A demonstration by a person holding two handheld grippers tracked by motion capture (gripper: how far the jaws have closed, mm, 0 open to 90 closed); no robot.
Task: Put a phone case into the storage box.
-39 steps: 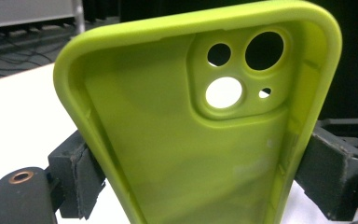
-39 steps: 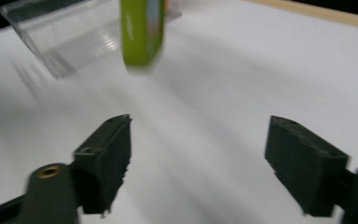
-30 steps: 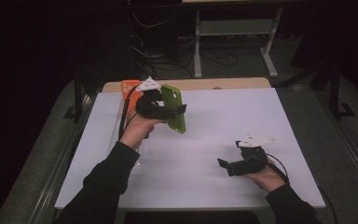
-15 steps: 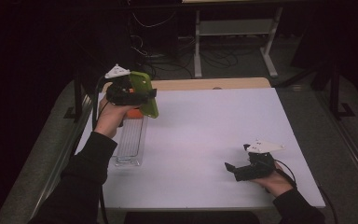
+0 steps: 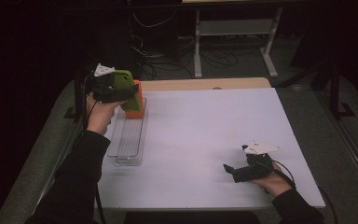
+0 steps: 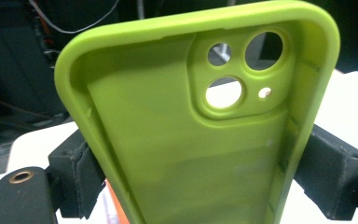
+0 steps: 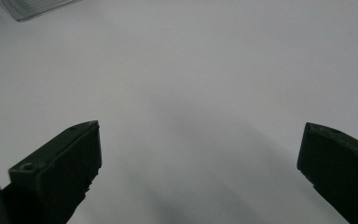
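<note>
A lime-green phone case (image 6: 186,140) with camera cut-outs is clamped by its two long edges between the jaws of my left gripper (image 6: 200,182), its hollow inside facing the camera. In the high view that left gripper (image 5: 117,91) holds the green case (image 5: 124,79) above the far end of a clear ribbed tray (image 5: 127,140). An orange phone case (image 5: 136,103) stands upright at that end, just behind and below the green one. My right gripper (image 5: 229,170) rests low near the front right of the white table (image 5: 205,126). Its jaws stand wide apart around nothing (image 7: 200,154).
A corner of the clear tray (image 7: 32,7) shows in the right gripper view. The left table edge runs close beside the tray. A wooden strip (image 5: 205,84) lines the far edge. Beyond it are dark floor, cables and a white stand (image 5: 233,32).
My left hand has carried the green case from the middle of the table leftward to the far end of the tray, beside the orange case. The right hand has stayed put.
</note>
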